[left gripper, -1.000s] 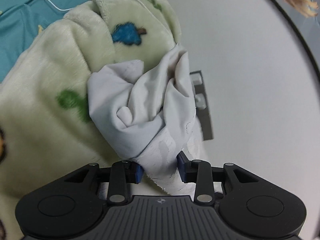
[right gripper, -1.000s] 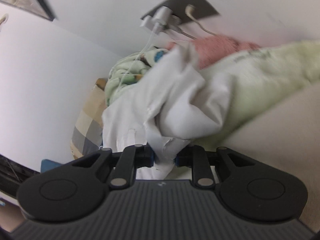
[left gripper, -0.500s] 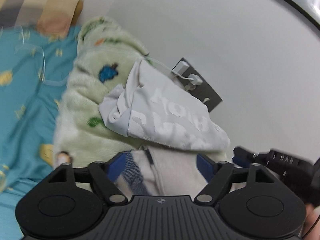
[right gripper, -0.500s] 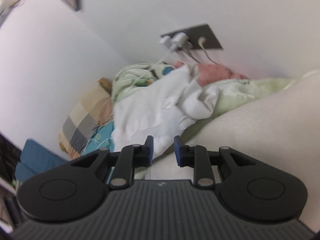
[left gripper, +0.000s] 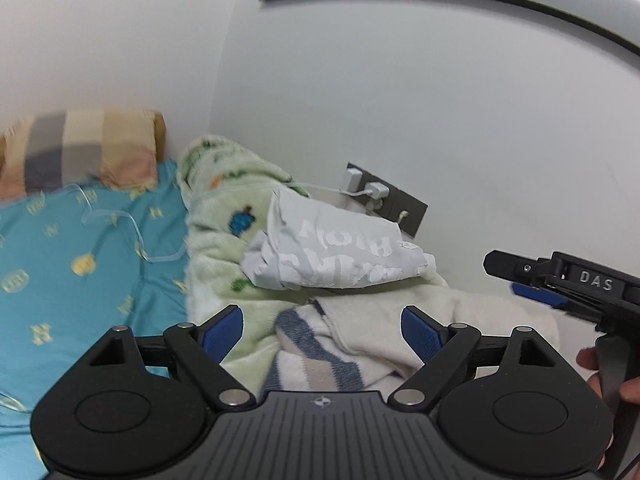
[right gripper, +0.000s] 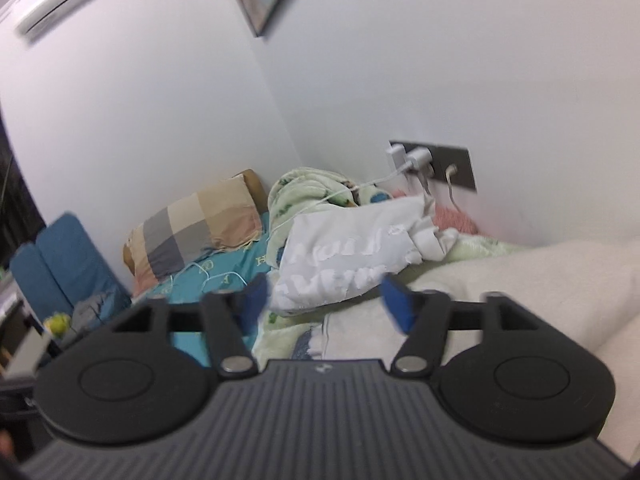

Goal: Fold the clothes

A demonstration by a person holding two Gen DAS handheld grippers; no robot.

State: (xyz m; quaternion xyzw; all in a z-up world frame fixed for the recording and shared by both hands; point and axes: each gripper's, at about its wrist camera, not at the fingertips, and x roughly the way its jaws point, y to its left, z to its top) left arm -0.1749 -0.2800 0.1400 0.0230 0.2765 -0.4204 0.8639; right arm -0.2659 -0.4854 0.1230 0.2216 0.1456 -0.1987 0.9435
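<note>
Up against the wall on the bed, the white t-shirt (left gripper: 338, 254) sits folded into a chunky bundle, printed lettering facing up, resting on the pale green fleece blanket (left gripper: 224, 216) right below the wall outlet plate (left gripper: 394, 206) with its chargers plugged in. My left gripper (left gripper: 322, 326) has its blue pads spread wide with nothing between them, hovering over a cream towel with blue stripes (left gripper: 316, 344) just in front of the shirt. My right gripper (right gripper: 322, 302) is spread apart too, holding nothing, though its view is pretty blurry; from that side the t-shirt (right gripper: 348, 258) lies just past the fingertips. No bins or baskets that I can make out, just bedding: teal sheet (left gripper: 80, 264) to the left and a checked pillow (right gripper: 198, 226) in the corner.
</note>
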